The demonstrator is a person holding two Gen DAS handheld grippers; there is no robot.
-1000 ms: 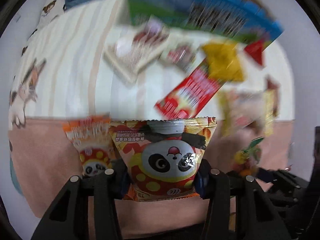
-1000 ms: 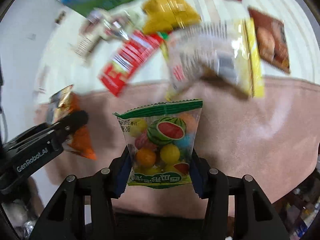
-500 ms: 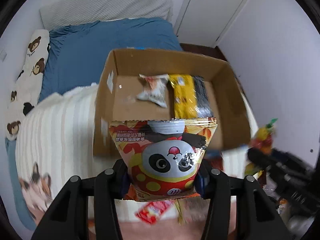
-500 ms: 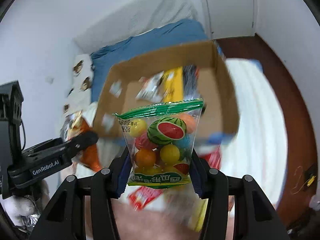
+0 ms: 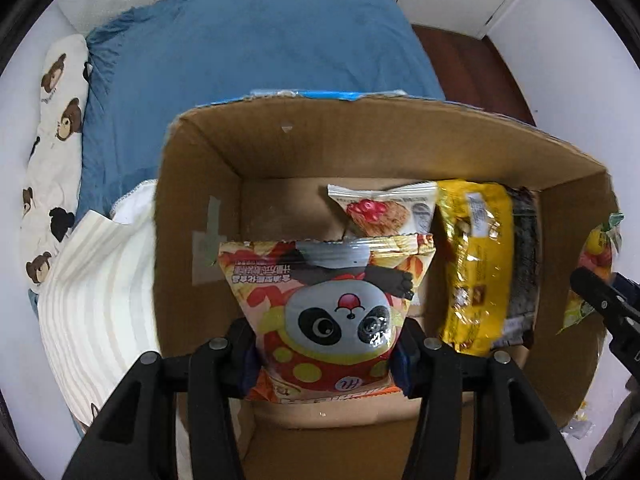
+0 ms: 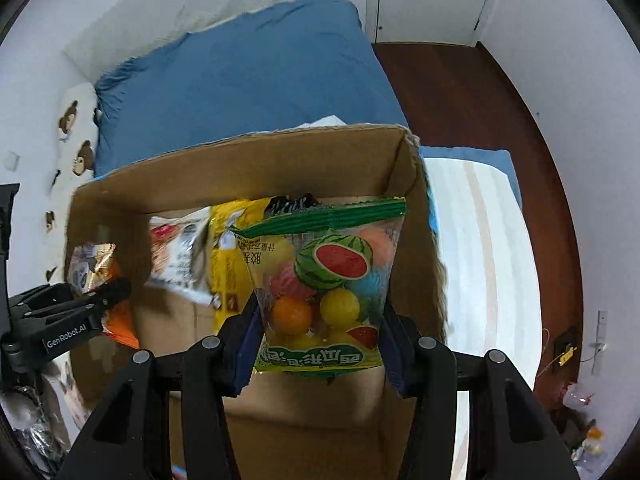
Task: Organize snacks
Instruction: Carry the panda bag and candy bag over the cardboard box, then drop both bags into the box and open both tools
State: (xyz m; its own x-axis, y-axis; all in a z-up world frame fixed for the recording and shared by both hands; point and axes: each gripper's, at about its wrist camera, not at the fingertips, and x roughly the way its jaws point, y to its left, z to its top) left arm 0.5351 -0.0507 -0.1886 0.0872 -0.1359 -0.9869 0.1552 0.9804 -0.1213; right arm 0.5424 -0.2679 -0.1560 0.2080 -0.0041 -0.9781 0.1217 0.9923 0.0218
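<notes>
- Snacks are being held above an open cardboard box [image 5: 200,184] that sits on a bed; from the left wrist view, the left gripper [image 5: 326,344] pinches a panda packet [image 5: 332,300] by its lower sides, both blue-padded jaws pressing into the foil.
- The panda packet hangs over the box's inside, near its left wall.
- On the box floor lie a white packet with a red print [image 5: 384,212], a yellow packet [image 5: 476,264] just to its right, and a dark packet [image 5: 524,256] touching the yellow one's far side.
- At the right edge the right gripper's dark finger [image 5: 600,300] shows, with part of a fruit-print bag [image 5: 596,264] above it.
- A blue sheet [image 5: 248,60] covers the bed beyond the box, a bear-print pillow [image 5: 56,160] lies at the left, and a striped cream blanket [image 5: 100,308] lies beside the box.
- From the right wrist view, the right gripper [image 6: 320,340] clamps a clear candy bag [image 6: 328,280] printed with a watermelon, its jaws pressed on both lower sides.
- That bag hangs over the right part of the box [image 6: 240,168], near its right wall.
- The left gripper [image 6: 76,312] reaches in from the left, with the panda packet [image 6: 96,272] in its jaws.
- The yellow packet [image 6: 228,256] and the white packet [image 6: 180,256] show blurred behind the bag.
</notes>
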